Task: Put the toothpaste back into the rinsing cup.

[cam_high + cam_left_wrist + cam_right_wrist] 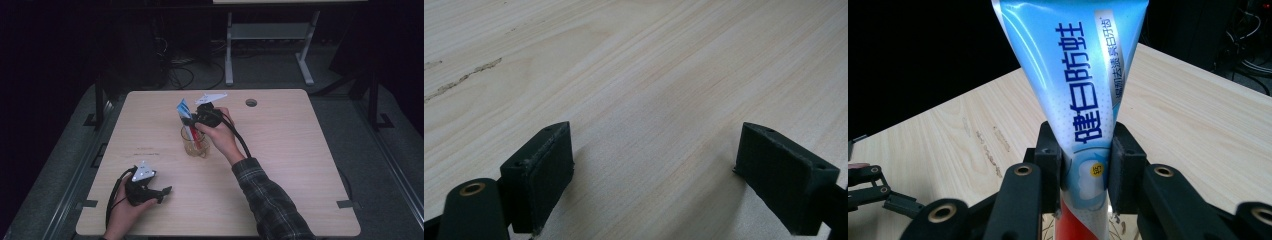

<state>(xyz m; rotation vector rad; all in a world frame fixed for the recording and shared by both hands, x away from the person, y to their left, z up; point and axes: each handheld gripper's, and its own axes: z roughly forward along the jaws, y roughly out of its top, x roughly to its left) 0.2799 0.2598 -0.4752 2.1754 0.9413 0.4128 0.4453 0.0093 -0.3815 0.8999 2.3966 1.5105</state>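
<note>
While my right gripper [1083, 175] is pinching the blue-and-white toothpaste tube with the red lower end [1075, 90] from both sides, I'm holding that tube upright with its lower end down inside the clear glass cup [195, 145] near the middle of the pale wooden table [300, 165]. Pads are pressing flat on the tube just above the red part; the crimped end is pointing up. From the high view I can't tell whether the tube is bottoming out in the cup or hanging just short of it.

My left gripper [654, 165] is idling, jaws spread wide with nothing between them, lying low over bare tabletop at the near left corner, well apart from the cup.

I'm judging this as nearly done: the tube is in the cup. Left, as I read it: spreading the right jaws, checking the tube is leaning on the rim without tipping the cup, then backing off.
</note>
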